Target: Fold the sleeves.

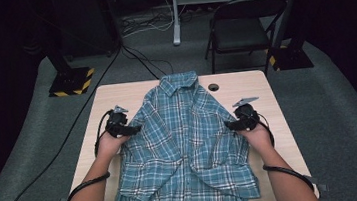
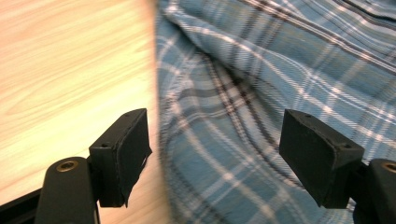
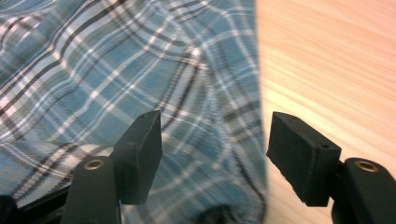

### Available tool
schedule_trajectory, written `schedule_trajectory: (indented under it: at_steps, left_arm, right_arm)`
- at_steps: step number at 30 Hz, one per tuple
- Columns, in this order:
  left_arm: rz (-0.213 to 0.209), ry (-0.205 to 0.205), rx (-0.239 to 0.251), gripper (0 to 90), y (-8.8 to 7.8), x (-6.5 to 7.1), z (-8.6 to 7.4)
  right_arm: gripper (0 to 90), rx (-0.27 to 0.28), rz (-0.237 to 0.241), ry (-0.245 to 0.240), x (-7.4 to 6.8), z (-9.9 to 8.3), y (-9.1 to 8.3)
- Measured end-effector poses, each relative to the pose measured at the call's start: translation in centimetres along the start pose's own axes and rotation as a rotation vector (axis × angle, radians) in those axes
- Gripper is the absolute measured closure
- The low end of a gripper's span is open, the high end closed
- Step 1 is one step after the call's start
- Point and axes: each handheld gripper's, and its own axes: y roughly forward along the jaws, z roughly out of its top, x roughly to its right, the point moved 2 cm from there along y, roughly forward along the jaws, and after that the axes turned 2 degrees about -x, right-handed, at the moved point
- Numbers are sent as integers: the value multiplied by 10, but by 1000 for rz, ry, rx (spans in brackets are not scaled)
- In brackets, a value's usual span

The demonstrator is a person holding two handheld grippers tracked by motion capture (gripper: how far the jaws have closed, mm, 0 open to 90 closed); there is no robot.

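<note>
Shirt (image 1: 183, 145), blue plaid, long-sleeved, lies spread face up along the middle of a light wooden table (image 1: 261, 92), collar toward the far edge, hem reaching the near edge, both sleeves folded in across the lower front. Left gripper (image 1: 134, 130), black, held in the person's left hand (image 1: 109, 144), sits at the shirt's left side edge, tips pointing inward over the cloth. In the left gripper view its jaws stand wide apart, one pad (image 2: 128, 154) over bare wood just beside the shirt's edge, the other over the plaid, nothing pinched between them. Right gripper (image 1: 230, 124), held in the right hand (image 1: 256, 135), sits at the shirt's right side edge, mirrored to the first. In the right gripper view its jaws are likewise parted, one over the fabric, the other over bare wood, the shirt's edge running between them without being clamped. Folding chair (image 1: 244, 25), dark, stands on the grey floor beyond the table.
</note>
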Motion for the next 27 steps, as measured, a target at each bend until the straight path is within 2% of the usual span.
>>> schedule_trajectory:
  at_steps: [4, 8, 12, 17, 22, 27]
  left_arm:
    - [11, -7, -7, 242, 0, -4, 0]
    - [19, -10, -12, 238, 3, -4, 0]
    - [25, -20, -35, 234, 7, -8, -1]
    - [34, -10, -48, 223, 11, -8, -3]
    - [47, -8, -58, 207, 16, -8, -4]
    - [42, -5, -74, 213, 20, -8, -7]
  right_arm:
    - [342, 10, -15, 32, 9, -1, -4]
    - [341, 0, -24, 36, 11, -2, -3]
    - [303, -31, -34, 48, 11, -4, 6]
    - [289, -43, -30, 56, 11, -4, 16]
    - [263, -62, -39, 46, 7, 0, 25]
    - [261, -78, -45, 42, 7, 0, 31]
